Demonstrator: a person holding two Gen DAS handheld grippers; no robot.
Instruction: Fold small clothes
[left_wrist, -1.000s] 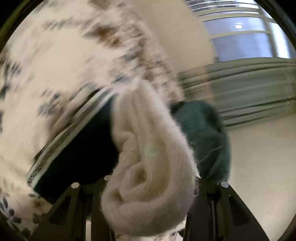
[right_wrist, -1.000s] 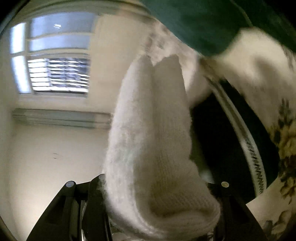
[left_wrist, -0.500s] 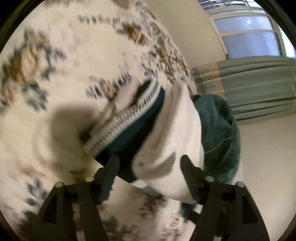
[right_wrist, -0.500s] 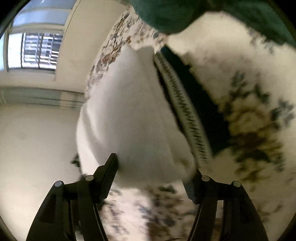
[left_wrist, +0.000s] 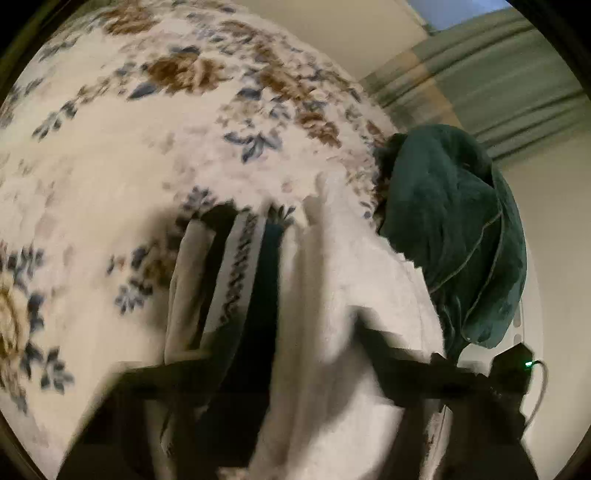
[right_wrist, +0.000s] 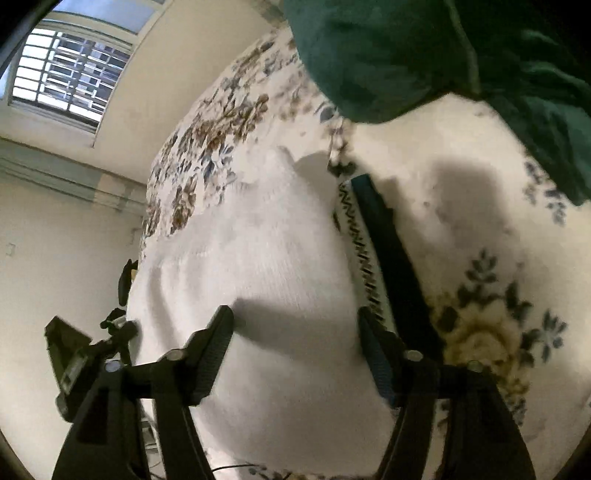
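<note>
Left wrist view, motion-blurred: white knit garment (left_wrist: 343, 295) lies on the floral blanket (left_wrist: 129, 155), beside a dark piece with a patterned trim (left_wrist: 240, 269); green cloth (left_wrist: 454, 236) heaped at its far side. Left hand-held gripper (left_wrist: 291, 354) fingers spread, garment between them.

Right wrist view: white knit garment (right_wrist: 258, 280) flat on the blanket (right_wrist: 480, 236). Right hand-held gripper (right_wrist: 295, 332) fingers apart, straddling it, not clamped.

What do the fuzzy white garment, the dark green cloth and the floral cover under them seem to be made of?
Fuzzy white garment: soft knit, probably wool or acrylic; fine ribbed rows, fuzzy edge. Dark green cloth: plush, fleece-like or terry; matte nap, piped seam. Floral cover: printed plush fabric, likely; blur leaves it open.
</note>
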